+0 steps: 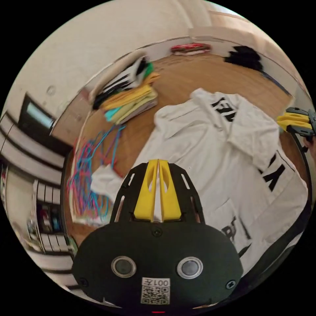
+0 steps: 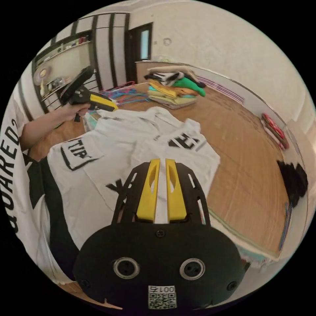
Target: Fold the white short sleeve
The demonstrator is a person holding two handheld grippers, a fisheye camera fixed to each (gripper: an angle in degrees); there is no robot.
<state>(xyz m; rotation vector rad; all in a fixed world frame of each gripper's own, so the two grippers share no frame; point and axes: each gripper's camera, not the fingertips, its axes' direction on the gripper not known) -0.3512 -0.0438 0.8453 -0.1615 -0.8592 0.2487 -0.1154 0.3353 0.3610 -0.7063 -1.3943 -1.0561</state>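
The white shirt (image 1: 214, 154) lay spread on the wooden table (image 1: 184, 79), rumpled, black lettering showing on its folds, one sleeve flopped over the body. In the left gripper view the left gripper (image 1: 158, 161) hung low over the shirt's near edge, its yellow jaws pressed together at the tips with no cloth caught between them. At that view's right rim the right gripper (image 1: 291, 121) poked in, just its yellow tips showing, beside the shirt's far side.

Over in the right gripper view, the right gripper (image 2: 160, 161) hovered above the shirt (image 2: 131, 141), jaws nearly together with a thin slit between them, white cloth showing through the slit but lying below, not pinched. Off at that view's upper left a hand (image 2: 70, 112) held the left gripper (image 2: 112, 107), its tips together just above the shirt's far corner.

A stack of folded clothes (image 1: 131, 95) sat further along the table, well apart from the shirt. Coloured cords (image 1: 89, 171) trailed near the table's edge. A dark heap (image 1: 245, 57) and a red bundle (image 1: 191, 47) lay at the far end
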